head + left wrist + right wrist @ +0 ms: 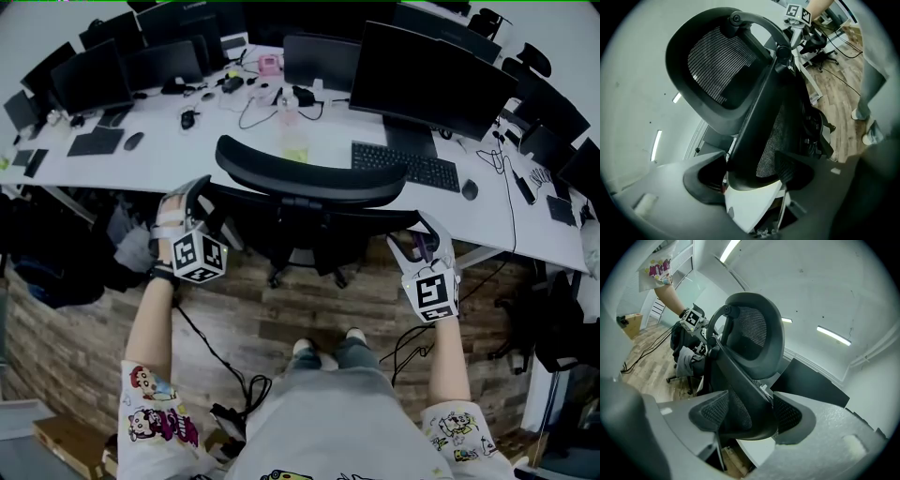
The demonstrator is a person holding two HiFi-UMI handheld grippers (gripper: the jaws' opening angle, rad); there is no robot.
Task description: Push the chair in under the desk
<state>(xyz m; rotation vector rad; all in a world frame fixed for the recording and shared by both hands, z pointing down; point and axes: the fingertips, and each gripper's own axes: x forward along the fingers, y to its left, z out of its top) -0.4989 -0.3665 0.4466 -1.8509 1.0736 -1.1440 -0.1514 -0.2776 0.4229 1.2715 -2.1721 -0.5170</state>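
The mesh office chair (pixel 300 178) stands tucked against the white tabletop (pixel 187 141), with the left claw (pixel 192 197) and right claw (pixel 422 234) spread wide astride its backrest edges. It likely rolls freely but is bulky, so the stiff frame is the place to push, not the springy mesh.

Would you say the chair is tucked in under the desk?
In: the chair has its backrest at the desk edge, seat hidden beneath.

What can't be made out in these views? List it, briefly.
- Head view: the seat of the chair, hidden under its own backrest; how far it sits under the desk cannot be told.
- Head view: small items on the desk, too small to name.
- Both gripper views: the seat again, behind the backrest filling the frame.
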